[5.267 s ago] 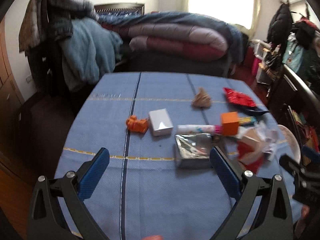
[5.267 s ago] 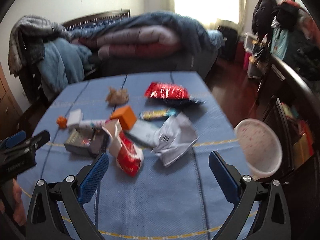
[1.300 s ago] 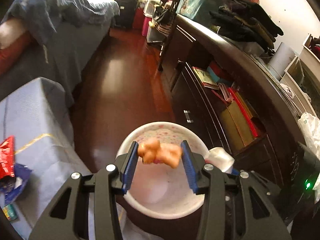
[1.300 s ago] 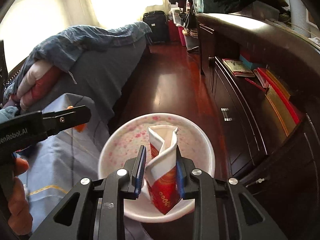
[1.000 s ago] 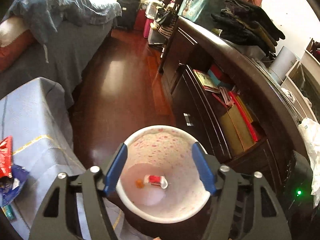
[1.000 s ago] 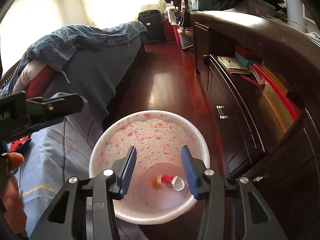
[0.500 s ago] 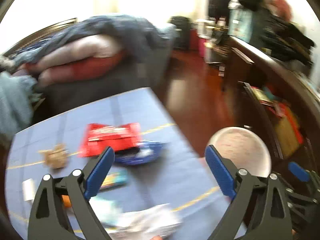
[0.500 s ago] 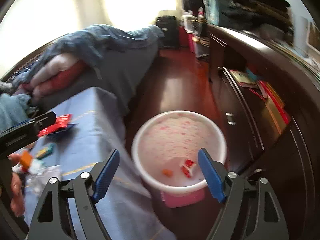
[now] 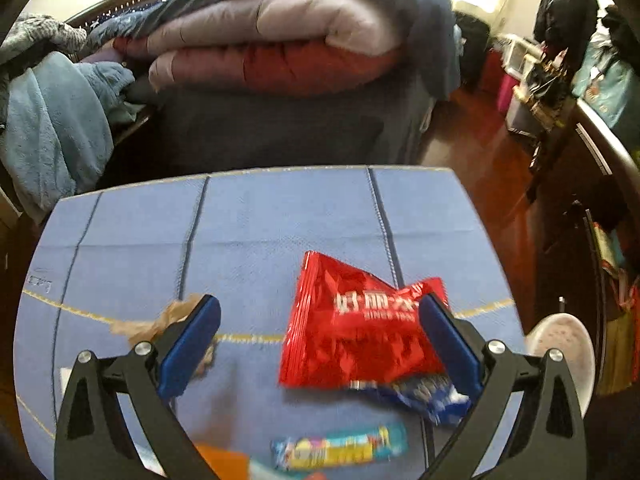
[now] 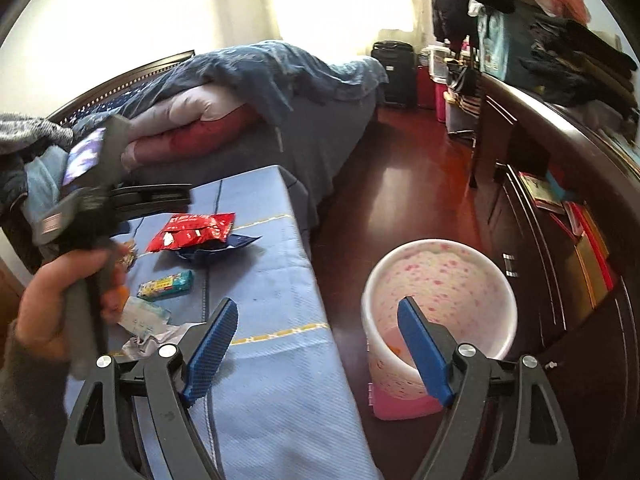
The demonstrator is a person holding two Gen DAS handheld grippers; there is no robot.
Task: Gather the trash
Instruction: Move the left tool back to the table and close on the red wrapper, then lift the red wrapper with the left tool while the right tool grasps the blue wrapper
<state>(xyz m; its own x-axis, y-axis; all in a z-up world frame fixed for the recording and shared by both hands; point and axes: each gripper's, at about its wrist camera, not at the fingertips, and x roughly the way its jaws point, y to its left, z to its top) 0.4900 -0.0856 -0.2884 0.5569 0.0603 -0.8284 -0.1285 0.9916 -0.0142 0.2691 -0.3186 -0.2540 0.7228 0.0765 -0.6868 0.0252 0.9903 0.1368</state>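
Where the left gripper (image 9: 320, 340) hangs over the blue-clothed surface (image 9: 280, 216), its fingers (image 9: 188, 344) have just been opening and now stand wide with nothing pressed between them. A red snack bag (image 9: 352, 332) lies on the cloth between and beyond the tips, its right edge hidden behind the right finger. Under it a dark blue wrapper (image 9: 424, 396) pokes out, blurred. A crumpled brown scrap (image 9: 160, 322) sits partly behind the left finger, and a teal candy wrapper (image 9: 340, 448) lies near the bottom edge — smeared by motion, its print unreadable. An orange shape (image 9: 222, 464) is cut off at the bottom of the frame.

The right gripper (image 10: 316, 336) also stands spread and empty. It straddles the edge of the surface, one finger over the cloth, the other over the pink-speckled white bin (image 10: 440, 272) on the wooden floor (image 10: 400, 184). An orange bit (image 10: 396, 348) shows low inside the bin; the rest of its contents are hidden by the finger. At the left a hand (image 10: 56, 300) grips the other tool's handle, blurred.
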